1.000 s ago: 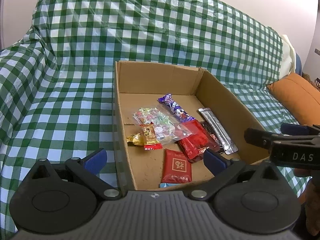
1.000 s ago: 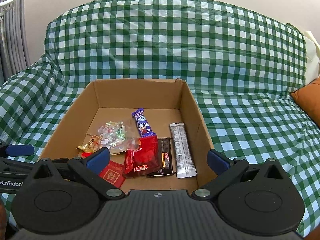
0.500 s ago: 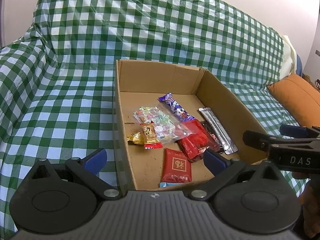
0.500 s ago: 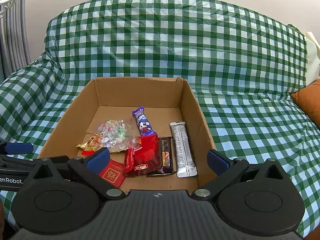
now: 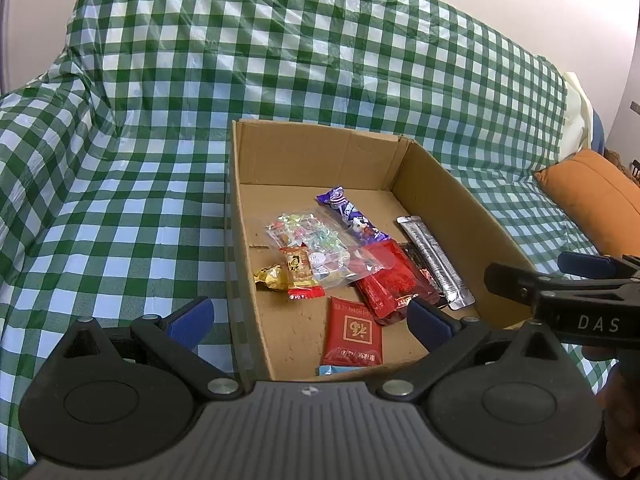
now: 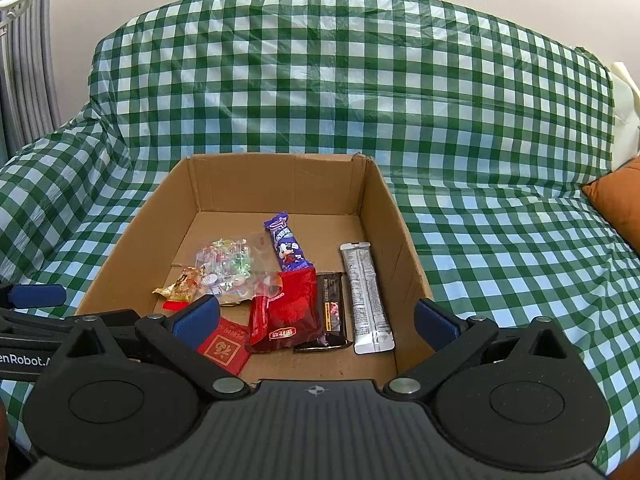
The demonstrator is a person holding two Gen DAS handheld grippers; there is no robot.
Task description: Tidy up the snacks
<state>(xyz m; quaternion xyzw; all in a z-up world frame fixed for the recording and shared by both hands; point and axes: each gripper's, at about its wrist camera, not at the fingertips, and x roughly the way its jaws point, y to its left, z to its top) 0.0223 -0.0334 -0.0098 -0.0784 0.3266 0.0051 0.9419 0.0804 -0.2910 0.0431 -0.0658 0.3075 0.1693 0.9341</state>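
Note:
An open cardboard box [image 5: 448,184] [image 6: 384,208] sits on the checkered sofa and holds several snacks: a clear candy bag [image 5: 308,240] [image 6: 228,260], a purple bar [image 5: 352,216] [image 6: 286,242], a red packet [image 5: 392,284] [image 6: 288,312], a silver stick [image 5: 436,260] [image 6: 366,296], a dark bar [image 6: 332,312] and a flat red envelope [image 5: 352,332] [image 6: 222,346]. My left gripper [image 5: 308,320] stands open above the box's near left wall, with nothing between its fingers. My right gripper [image 6: 316,320] is open and empty over the box's near end.
A green and white checkered cover [image 5: 120,200] [image 6: 500,240] drapes the whole sofa. An orange cushion [image 5: 592,192] [image 6: 616,200] lies at the right. The other gripper shows at each view's edge: right gripper body [image 5: 580,300], left gripper body [image 6: 24,320].
Both grippers have drifted back and up slightly, so the box sits a little lower in view. The snacks have not moved and both grippers stay open.

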